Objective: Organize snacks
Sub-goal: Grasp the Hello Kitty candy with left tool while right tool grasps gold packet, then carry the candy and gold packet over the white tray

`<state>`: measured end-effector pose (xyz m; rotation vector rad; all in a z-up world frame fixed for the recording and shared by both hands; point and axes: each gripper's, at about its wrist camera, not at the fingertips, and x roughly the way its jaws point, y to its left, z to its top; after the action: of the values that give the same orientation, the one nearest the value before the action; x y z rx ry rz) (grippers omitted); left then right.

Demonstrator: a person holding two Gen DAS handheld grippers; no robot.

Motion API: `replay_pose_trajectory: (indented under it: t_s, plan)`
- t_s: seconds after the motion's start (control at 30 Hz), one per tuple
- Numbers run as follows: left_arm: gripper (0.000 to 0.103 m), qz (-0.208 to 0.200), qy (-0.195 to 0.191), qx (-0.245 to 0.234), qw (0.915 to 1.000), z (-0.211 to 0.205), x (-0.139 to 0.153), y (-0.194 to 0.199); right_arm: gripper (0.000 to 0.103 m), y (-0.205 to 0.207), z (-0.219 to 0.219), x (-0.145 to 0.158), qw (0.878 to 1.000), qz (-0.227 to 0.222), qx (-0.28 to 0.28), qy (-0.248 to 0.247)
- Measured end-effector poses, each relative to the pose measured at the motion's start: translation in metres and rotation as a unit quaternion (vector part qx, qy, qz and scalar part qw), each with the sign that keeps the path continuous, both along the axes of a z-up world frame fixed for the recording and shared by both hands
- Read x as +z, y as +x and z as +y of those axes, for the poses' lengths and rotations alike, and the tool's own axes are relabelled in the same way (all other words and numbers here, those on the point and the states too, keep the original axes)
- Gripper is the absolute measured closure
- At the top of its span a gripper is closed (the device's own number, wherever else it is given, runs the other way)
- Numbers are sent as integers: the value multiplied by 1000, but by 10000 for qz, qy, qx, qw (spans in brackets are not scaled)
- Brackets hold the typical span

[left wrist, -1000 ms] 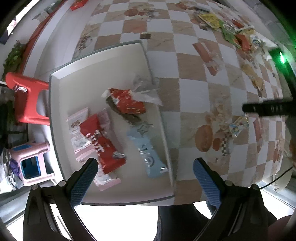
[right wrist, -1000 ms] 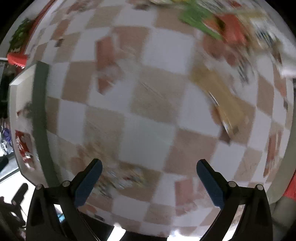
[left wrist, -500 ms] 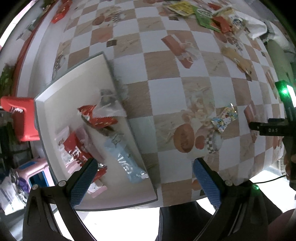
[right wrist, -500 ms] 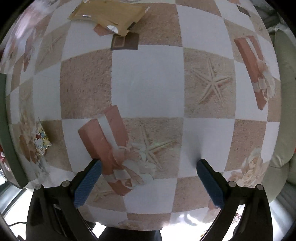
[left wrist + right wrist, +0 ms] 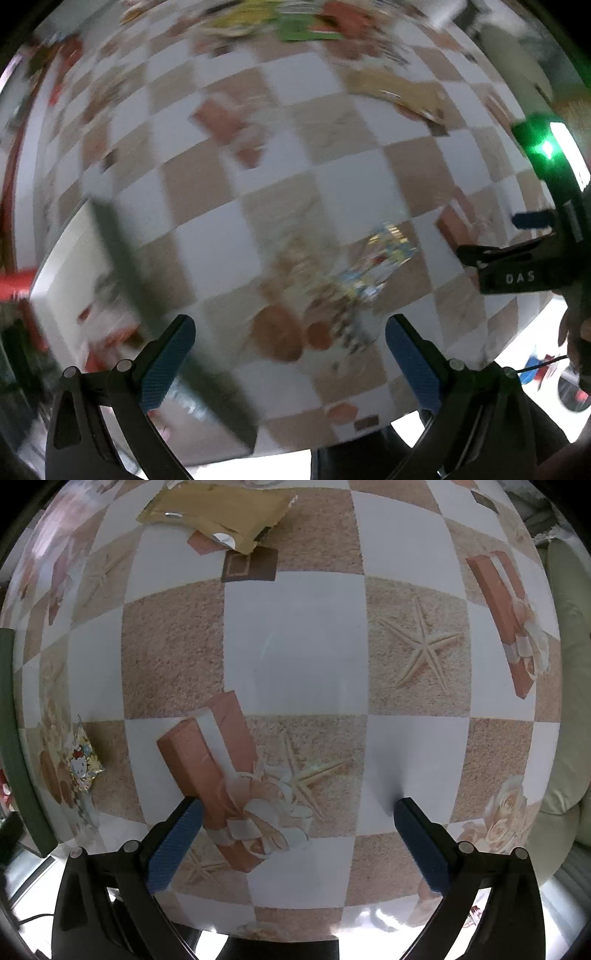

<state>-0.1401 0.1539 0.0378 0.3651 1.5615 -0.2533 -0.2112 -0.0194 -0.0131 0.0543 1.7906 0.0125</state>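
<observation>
A small shiny cartoon-cat snack packet (image 5: pixel 384 254) lies on the checkered tablecloth, ahead of my open, empty left gripper (image 5: pixel 288 339); it also shows at the left of the right wrist view (image 5: pixel 82 763). The white tray (image 5: pixel 66 258) with red snack packs is at the lower left, blurred. A tan snack pouch (image 5: pixel 218 513) lies at the top of the right wrist view and also shows in the left wrist view (image 5: pixel 399 92). My right gripper (image 5: pixel 295 816) is open and empty, low over bare cloth. It shows at the right edge of the left wrist view (image 5: pixel 532 243).
Several more snack packs, green, yellow and red (image 5: pixel 303 22), lie blurred at the far side of the table. The tray's dark rim (image 5: pixel 14 738) is at the left of the right wrist view. A pale green cushion (image 5: pixel 569 701) lies past the table's right edge.
My left gripper has swung right, away from the tray and toward the shiny packet; its view is motion-blurred. My right gripper has hardly moved in the last half second.
</observation>
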Motion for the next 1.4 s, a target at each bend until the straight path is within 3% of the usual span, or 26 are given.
replay_pose_trajectory:
  t_s: [0.13, 0.23, 0.4, 0.57, 0.7, 0.87, 1.03, 1.1, 1.17, 1.2, 1.23, 1.3, 1.4]
  plan:
    - [0, -11, -39, -278, 9996, -26, -18, 1, 0, 7, 0, -5, 10000, 63, 23, 9]
    - [0, -47, 142, -603, 9981, -42, -36, -3, 0, 12, -2, -6, 9998, 161, 91, 57]
    - [0, -141, 336, -1102, 9932, -62, -55, -12, 0, 24, -25, 17, 9992, -231, -17, 333]
    - [0, 91, -86, -634, 9979, -57, -63, -6, 0, 69, -16, 36, 9952, -664, 658, 279]
    - [0, 64, -132, -530, 9985, -54, -64, -5, 0, 117, 14, 37, 9853, -964, 1396, 218]
    - [0, 57, -195, -392, 9990, -49, -63, 1, 0, 162, 50, 15, 9729, -960, 2098, 180]
    - [0, 30, -225, -312, 9993, -42, -60, 4, 0, 185, 62, 4, 9715, -842, 2206, 210]
    - [0, 23, -227, -286, 9993, -42, -57, 5, 11, 187, 64, 5, 9701, -877, 2256, 188]
    - [0, 31, -222, -267, 9994, -42, -55, 7, 34, 185, 69, 12, 9684, -973, 2289, 195]
    - [0, 40, -220, -261, 9994, -45, -58, 5, 62, 184, 71, 17, 9682, -1025, 2273, 195]
    - [0, 60, -222, -251, 9994, -45, -58, 6, 80, 186, 71, 20, 9691, -1059, 2219, 187]
    - [3, 71, -211, -235, 9995, -46, -58, 8, 80, 191, 62, 22, 9757, -939, 1969, 201]
    - [18, 21, -228, -153, 9996, -42, -51, 10, 80, 187, 40, 24, 9833, -829, 1537, 516]
